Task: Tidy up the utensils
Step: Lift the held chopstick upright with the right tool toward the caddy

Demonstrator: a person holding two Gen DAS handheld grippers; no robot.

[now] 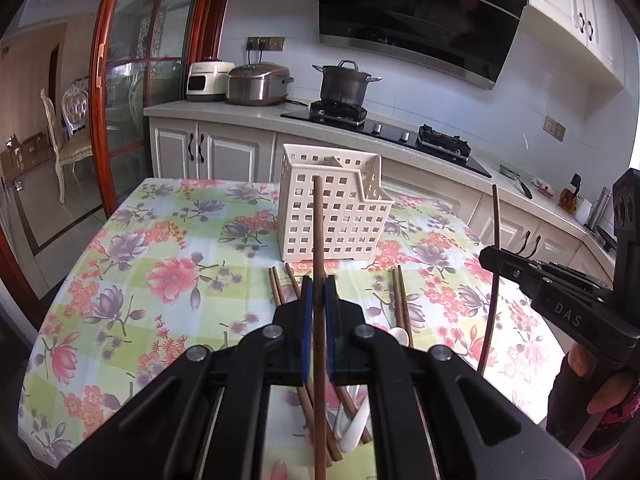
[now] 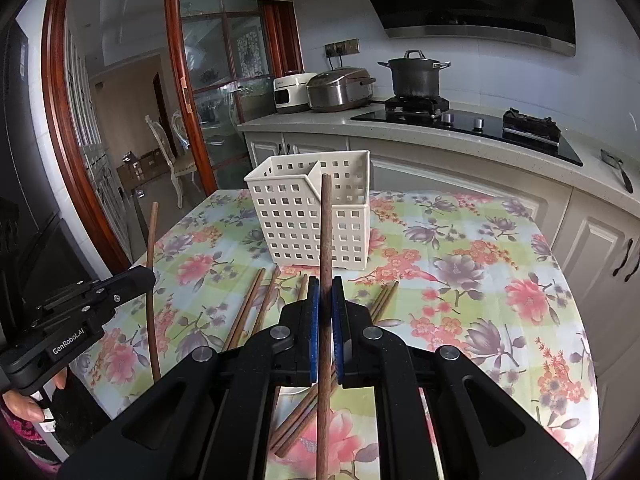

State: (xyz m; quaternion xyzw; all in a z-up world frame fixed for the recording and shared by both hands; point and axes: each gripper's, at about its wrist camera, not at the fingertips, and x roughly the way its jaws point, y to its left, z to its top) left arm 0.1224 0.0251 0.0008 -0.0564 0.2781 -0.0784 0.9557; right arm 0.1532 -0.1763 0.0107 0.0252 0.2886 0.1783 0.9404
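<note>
My left gripper (image 1: 318, 292) is shut on a brown wooden chopstick (image 1: 319, 236) that stands upright above the table. My right gripper (image 2: 325, 296) is shut on another brown chopstick (image 2: 326, 232), also upright. Each gripper shows in the other's view: the right gripper (image 1: 496, 258) with its chopstick (image 1: 496, 216), the left gripper (image 2: 150, 276) with its chopstick (image 2: 152, 232). A white perforated utensil holder (image 1: 332, 216) with two compartments stands on the floral tablecloth ahead of both grippers; it also shows in the right wrist view (image 2: 308, 216). Several loose chopsticks (image 1: 401, 304) and white spoons (image 1: 356, 428) lie below the grippers.
The table with the floral cloth (image 1: 132, 280) ends at the left near a glass sliding door (image 1: 132, 92). A kitchen counter (image 1: 248, 110) behind carries a rice cooker (image 1: 258, 84), a pot on a stove (image 1: 344, 84) and a knife (image 2: 618, 170).
</note>
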